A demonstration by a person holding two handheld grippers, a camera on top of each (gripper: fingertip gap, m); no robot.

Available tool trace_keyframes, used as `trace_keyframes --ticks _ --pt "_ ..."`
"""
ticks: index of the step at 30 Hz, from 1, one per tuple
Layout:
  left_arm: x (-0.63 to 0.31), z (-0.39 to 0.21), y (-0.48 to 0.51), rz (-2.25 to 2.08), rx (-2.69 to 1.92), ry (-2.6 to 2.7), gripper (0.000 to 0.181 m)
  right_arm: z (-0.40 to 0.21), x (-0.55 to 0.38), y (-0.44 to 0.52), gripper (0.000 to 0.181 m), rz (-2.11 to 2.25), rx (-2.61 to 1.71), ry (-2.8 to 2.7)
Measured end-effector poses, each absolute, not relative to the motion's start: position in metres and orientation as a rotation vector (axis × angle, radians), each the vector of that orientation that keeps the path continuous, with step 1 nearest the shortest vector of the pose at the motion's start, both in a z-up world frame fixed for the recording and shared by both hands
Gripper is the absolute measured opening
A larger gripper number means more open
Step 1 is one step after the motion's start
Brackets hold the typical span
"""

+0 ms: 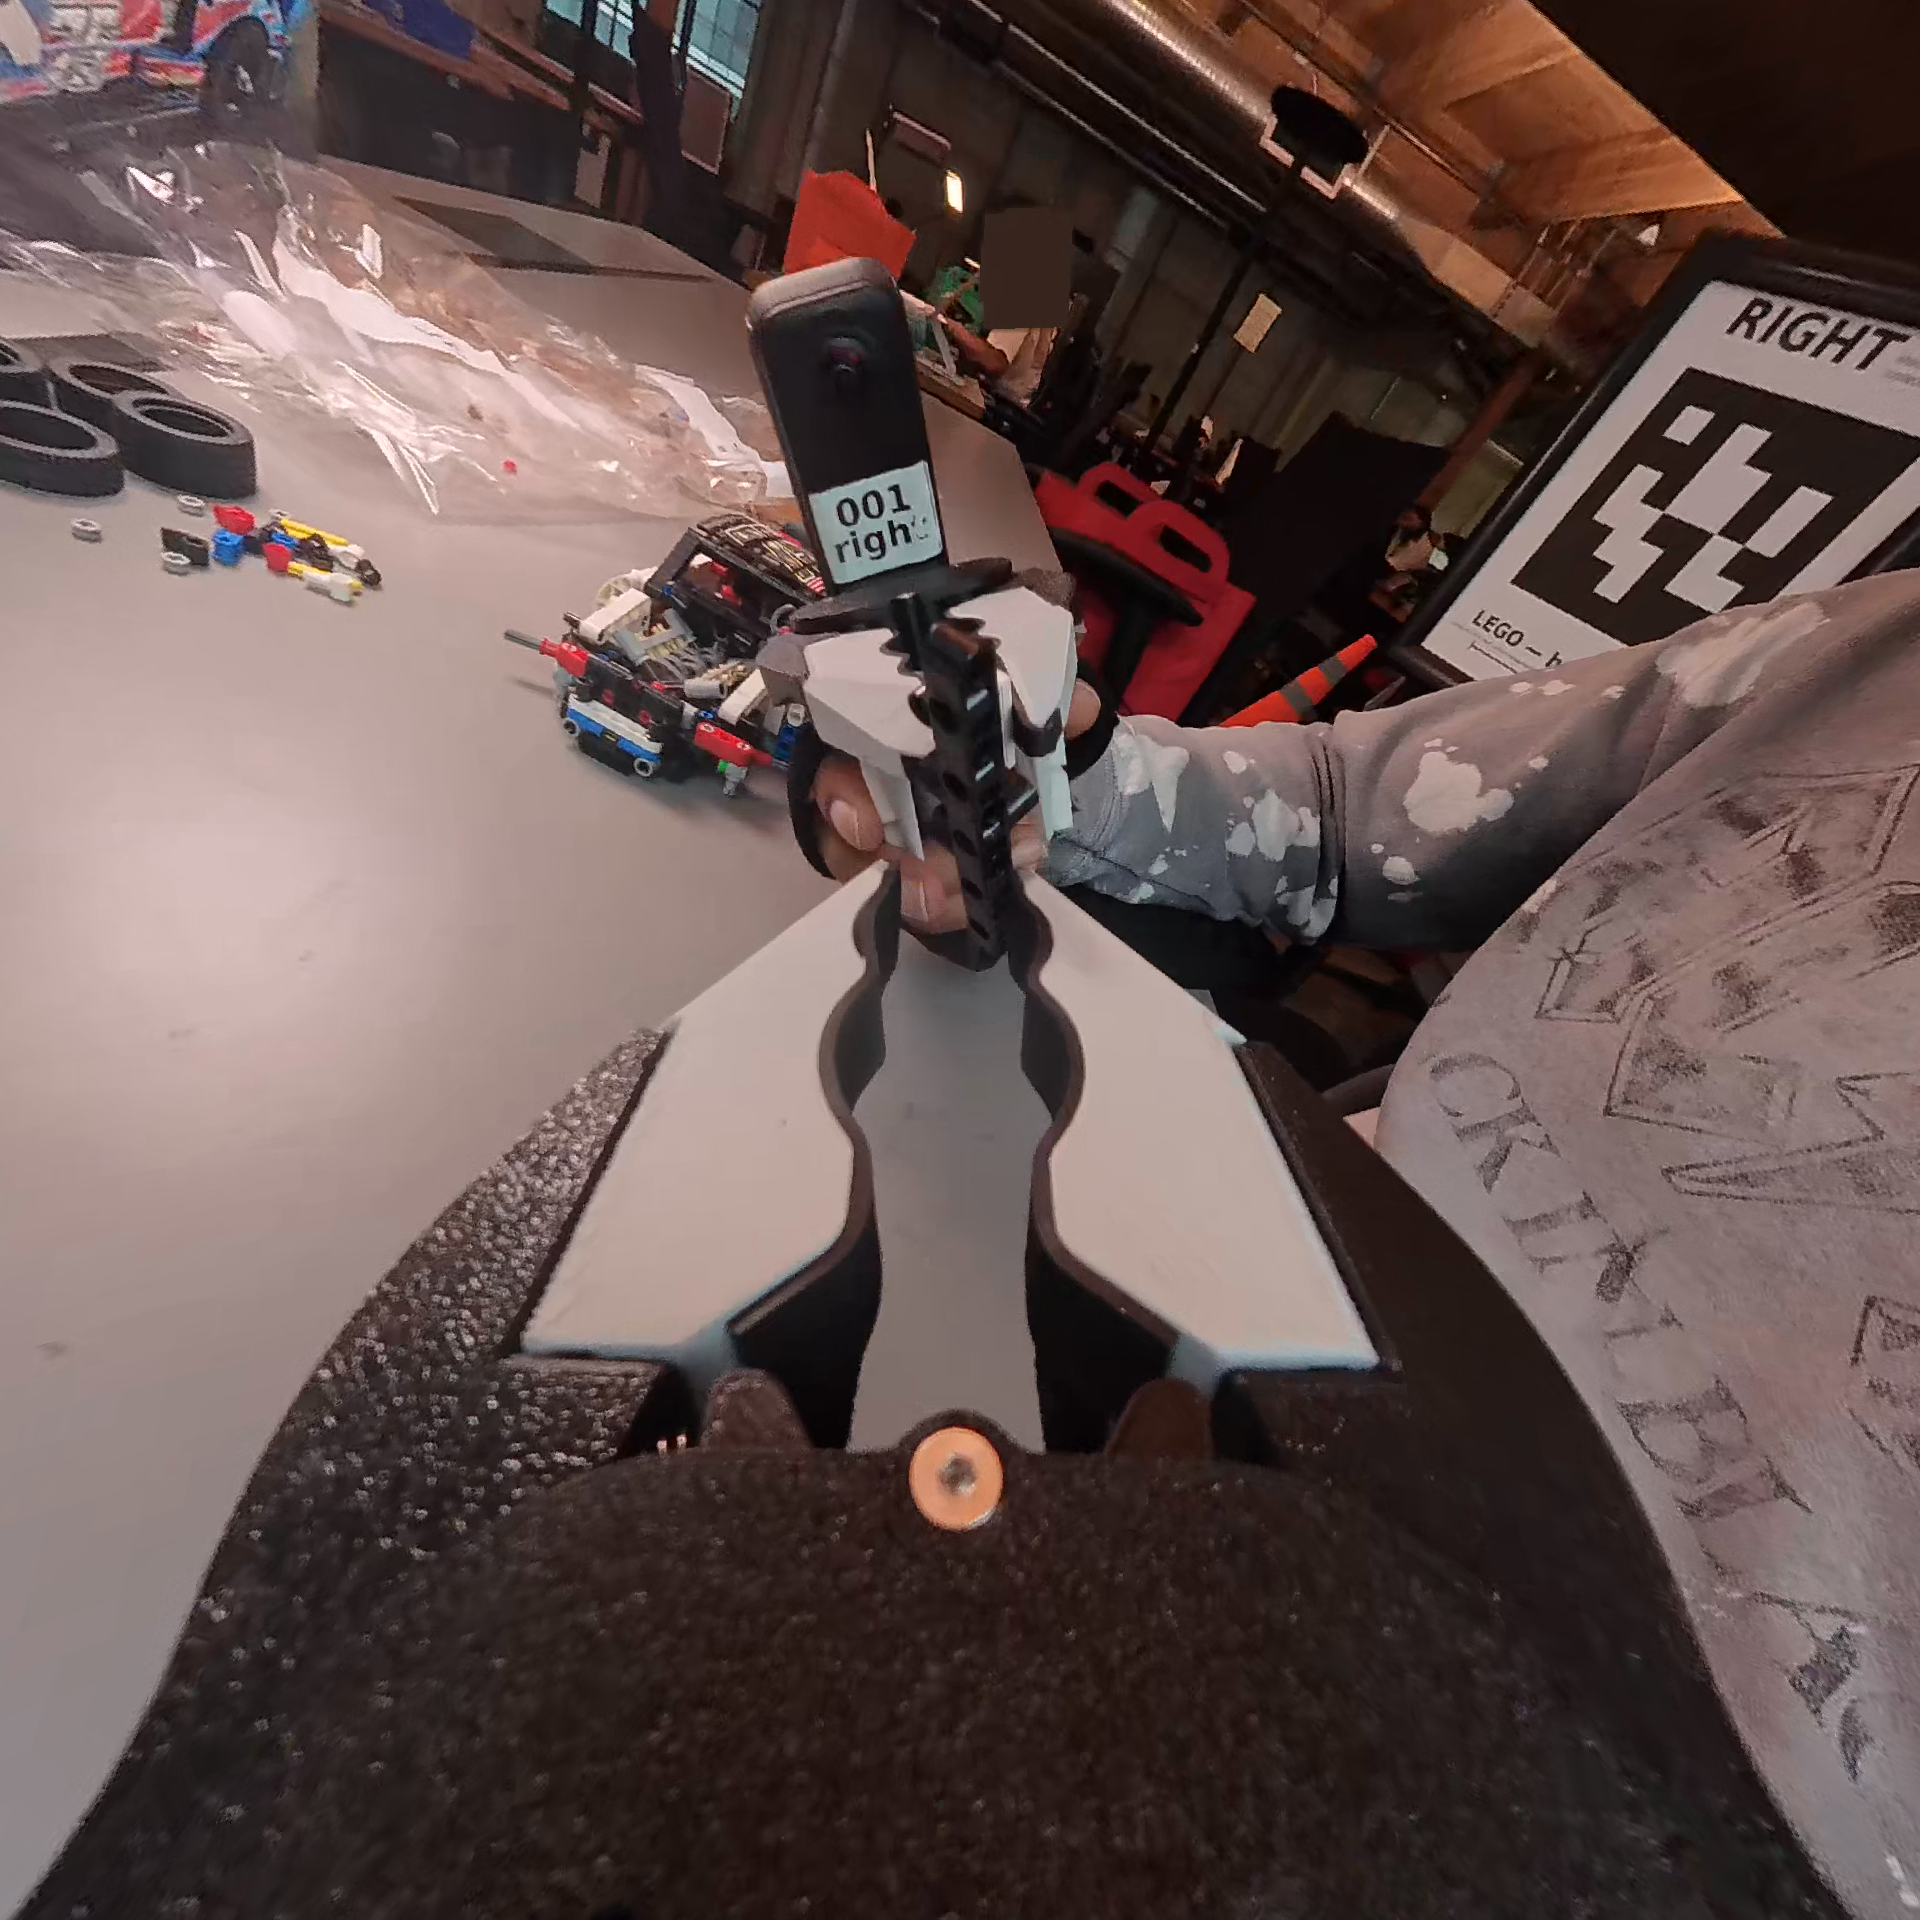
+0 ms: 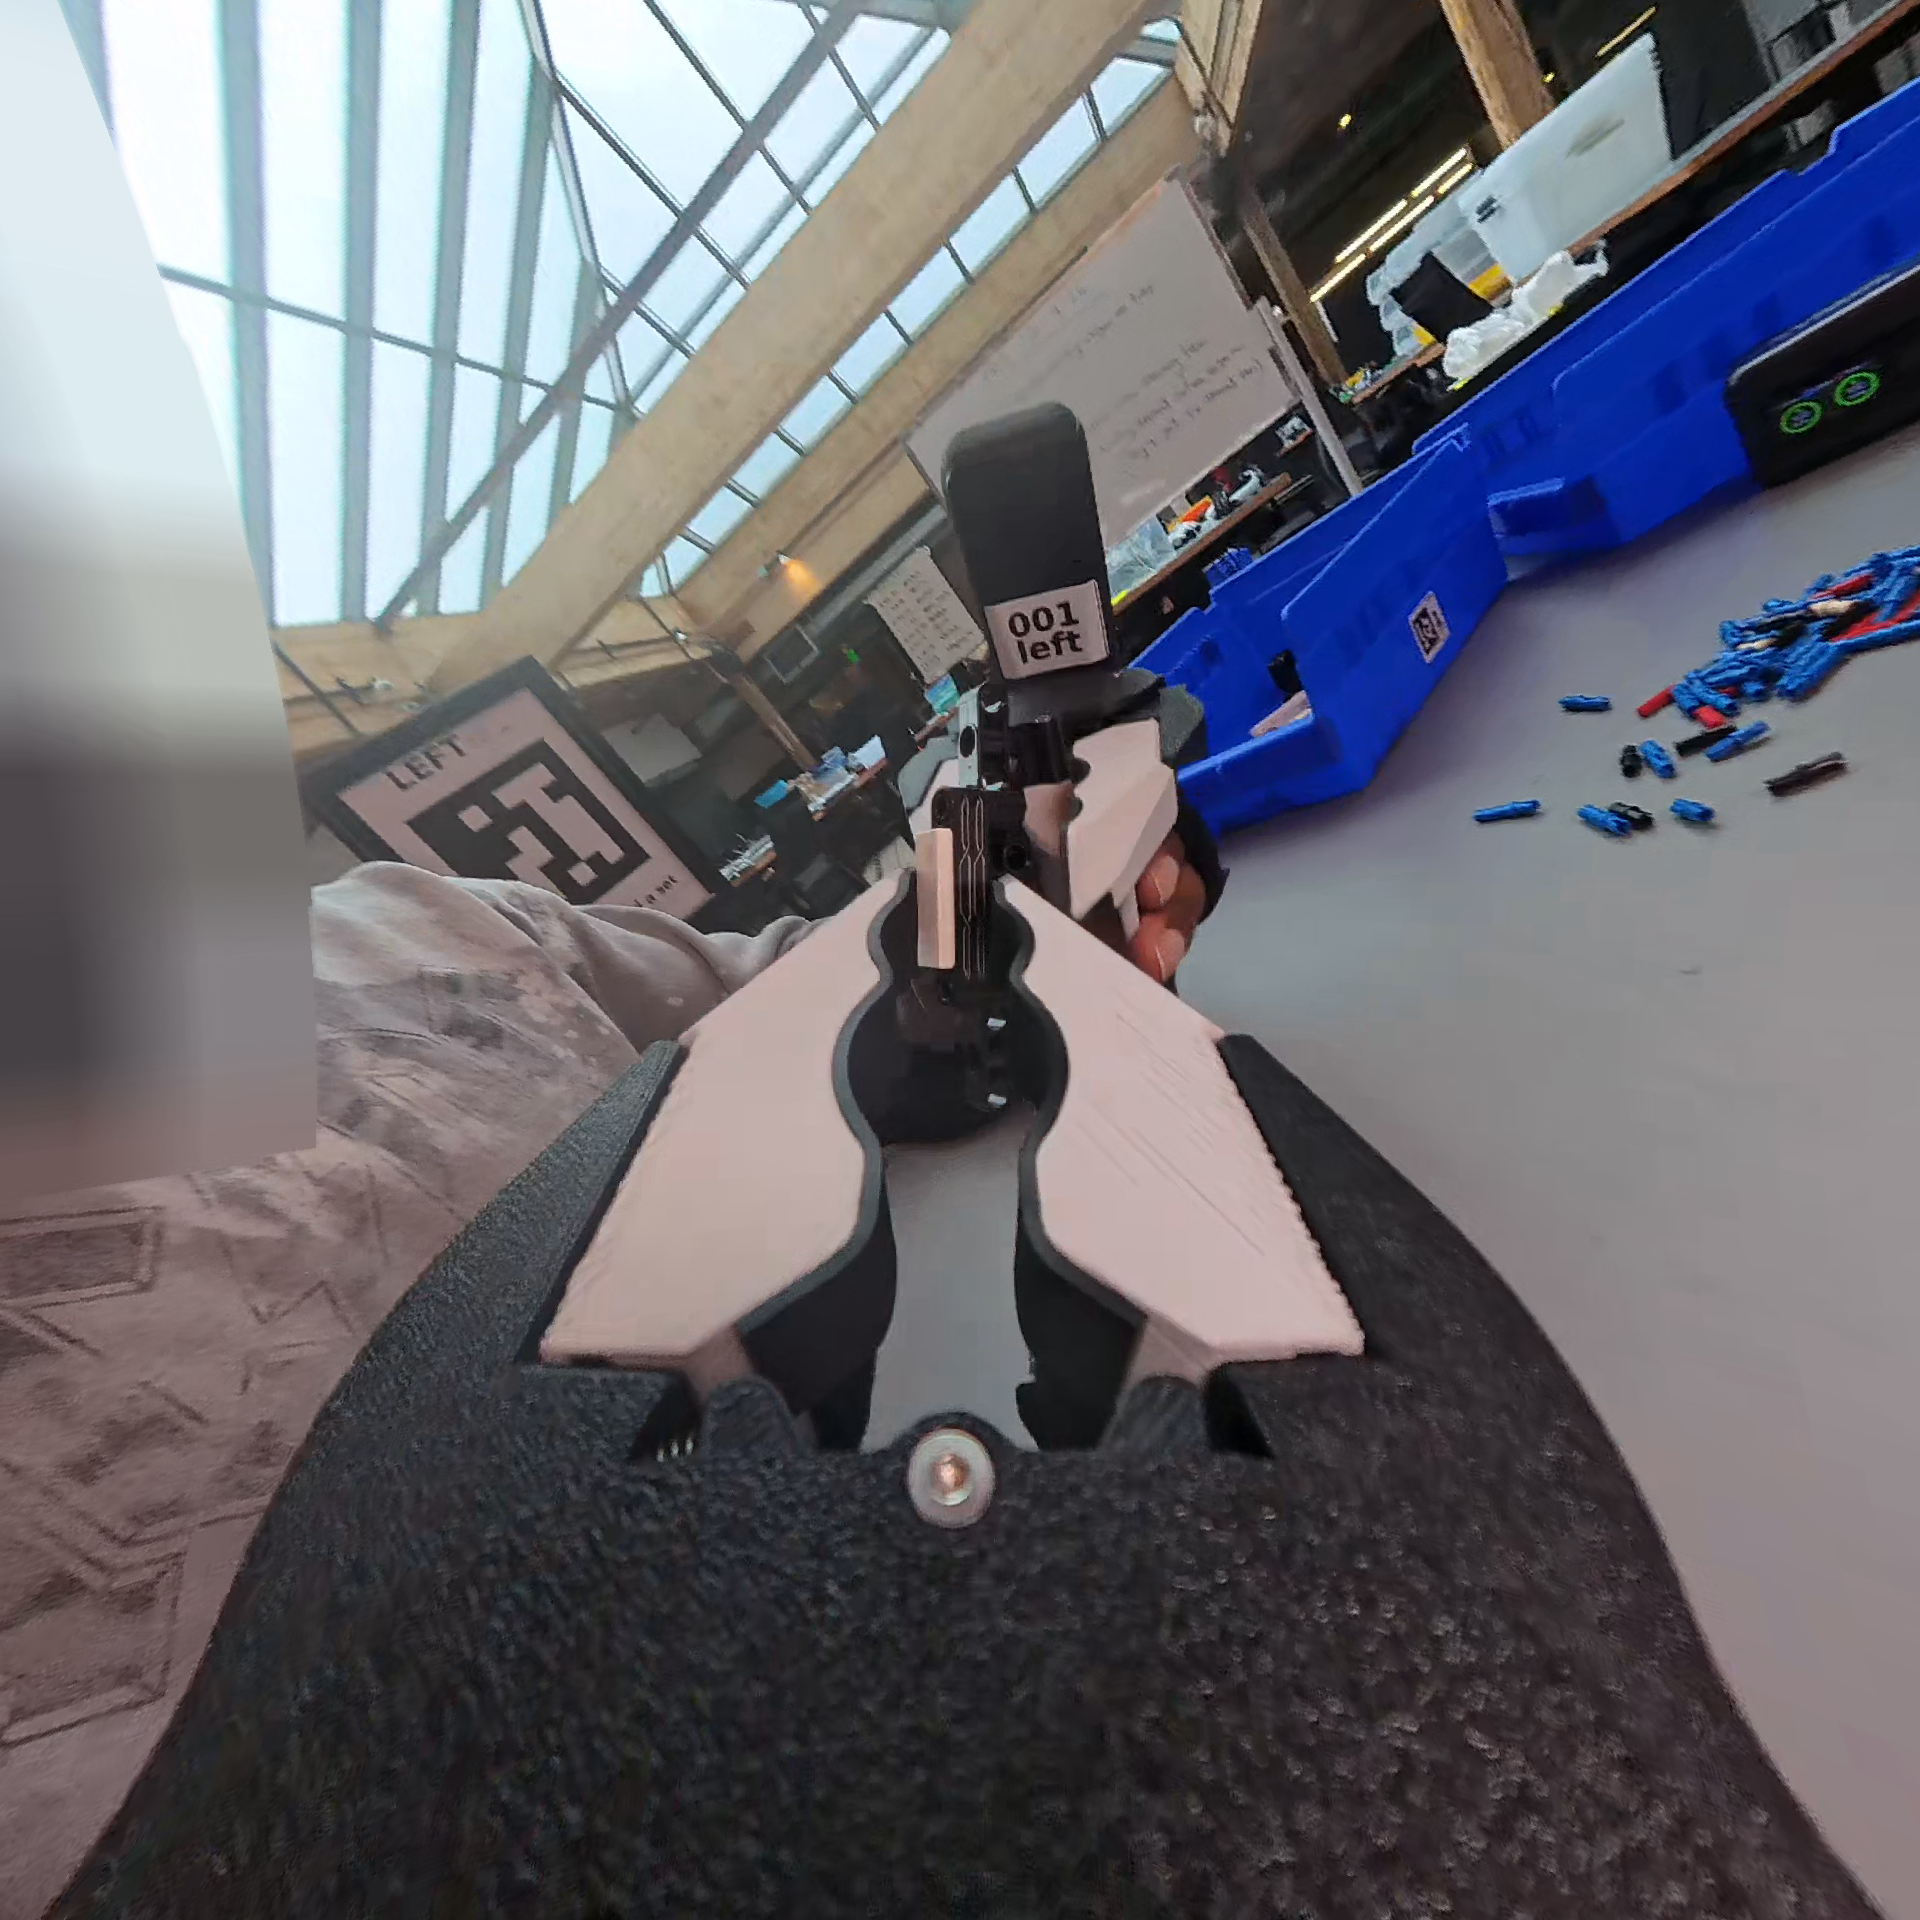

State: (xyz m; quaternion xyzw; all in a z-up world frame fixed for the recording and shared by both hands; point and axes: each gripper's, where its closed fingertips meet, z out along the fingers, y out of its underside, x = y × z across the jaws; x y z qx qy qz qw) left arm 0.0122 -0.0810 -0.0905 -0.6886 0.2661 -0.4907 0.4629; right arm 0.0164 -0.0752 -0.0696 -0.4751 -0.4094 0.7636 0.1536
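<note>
In the left wrist view my left gripper (image 1: 961,894) is closed around the lower end of a black beam with holes (image 1: 961,790), held in the air above the grey table (image 1: 312,935). My right gripper (image 1: 940,675) faces it and clamps the same beam higher up; a gloved hand holds it. In the right wrist view my right gripper (image 2: 961,894) is shut on the black beam assembly (image 2: 975,852), which carries a small white bar (image 2: 938,899). The left gripper (image 2: 1023,790) grips its far end.
A partly built brick car (image 1: 675,665), loose small pieces (image 1: 270,551), black tyres (image 1: 125,436) and clear plastic bags (image 1: 364,312) lie on the table. Blue trays (image 2: 1403,623), a heap of blue pins (image 2: 1818,644) and a black box (image 2: 1818,405) are on the other side. Only a small space, under 4 cm, lies between the two pairs of fingers. The partly built brick car (image 1: 675,665) is about 25 centimeters from both grippers' fingertips.
</note>
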Motion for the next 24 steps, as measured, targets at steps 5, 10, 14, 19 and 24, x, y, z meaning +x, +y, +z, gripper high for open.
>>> trace_keyframes --ticks 5,10,14,19,24 --pt "0.031 -0.087 -0.089 -1.301 -1.661 0.665 0.014 -0.064 0.018 -0.083 0.012 2.247 -1.312 -1.171" --pt "0.028 -0.074 -0.084 -1.310 -1.618 0.586 0.008 -0.053 0.020 -0.078 0.013 2.184 -1.232 -1.131" --pt "0.026 -0.066 -0.075 -1.319 -1.607 0.480 0.007 -0.047 0.023 -0.070 0.012 2.083 -1.176 -1.118" --pt "-0.004 -0.072 -0.048 -1.188 -1.619 0.263 0.007 -0.026 0.038 -0.068 0.011 2.201 -1.064 -1.032" --pt "-0.034 -0.085 -0.044 -1.071 -1.679 0.233 0.008 -0.038 0.032 -0.069 0.011 1.983 -1.125 -1.138"
